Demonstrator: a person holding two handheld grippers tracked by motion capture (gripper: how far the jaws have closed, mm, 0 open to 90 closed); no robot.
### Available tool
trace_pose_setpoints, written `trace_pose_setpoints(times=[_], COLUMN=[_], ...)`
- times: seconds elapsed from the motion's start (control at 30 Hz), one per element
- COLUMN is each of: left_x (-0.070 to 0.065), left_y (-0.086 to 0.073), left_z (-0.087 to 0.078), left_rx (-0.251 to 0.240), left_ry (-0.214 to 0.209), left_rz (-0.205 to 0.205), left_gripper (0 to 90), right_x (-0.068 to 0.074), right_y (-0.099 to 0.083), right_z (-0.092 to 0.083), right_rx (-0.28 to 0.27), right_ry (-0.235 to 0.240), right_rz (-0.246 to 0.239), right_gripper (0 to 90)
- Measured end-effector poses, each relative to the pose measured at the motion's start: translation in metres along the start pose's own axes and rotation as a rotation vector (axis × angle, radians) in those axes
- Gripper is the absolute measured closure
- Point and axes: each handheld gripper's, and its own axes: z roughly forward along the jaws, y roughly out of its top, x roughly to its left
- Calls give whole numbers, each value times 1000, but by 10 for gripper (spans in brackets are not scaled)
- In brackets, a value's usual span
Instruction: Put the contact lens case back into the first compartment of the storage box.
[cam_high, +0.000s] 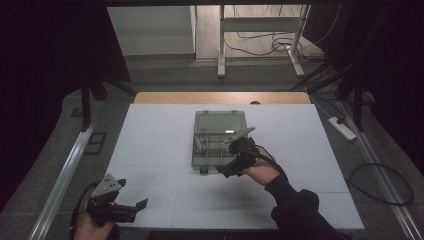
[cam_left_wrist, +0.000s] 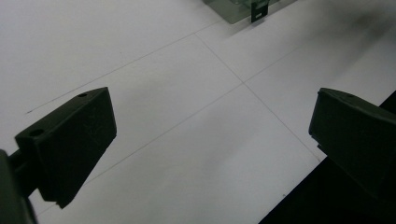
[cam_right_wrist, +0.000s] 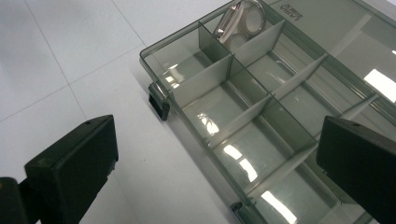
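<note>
White table (cam_high: 150, 150) carries a smoky clear compartment box (cam_high: 220, 137) at centre, lid open. Right gripper (cam_high: 235, 155) hovers over its near edge, jaws wide, empty — a round silvery item (cam_right_wrist: 240, 21) sits in a far compartment. Left gripper (cam_high: 117, 202) idles near the table's front-left corner, jaws wide.

One marking is present: small dark print moulded or stamped on the lid of the clear compartment box (cam_right_wrist: 261, 107), seen upside down at the top of the right gripper view. Its letters are too small and blurred to read.
</note>
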Motion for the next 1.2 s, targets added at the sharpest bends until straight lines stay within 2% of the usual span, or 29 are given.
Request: trace_pose_setpoints(times=[0.6, 1.2], left_x=[0, 0], left_y=[0, 0], left_z=[0, 0], left_rx=[0, -1], left_ry=[-4, -1], left_rz=[2, -1], left_gripper=[7, 8], right_x=[2, 0], right_y=[-20, -45], right_z=[-15, -38], right_rx=[-7, -14], right_ry=[-1, -13], right_rz=[20, 49], right_gripper=[0, 0])
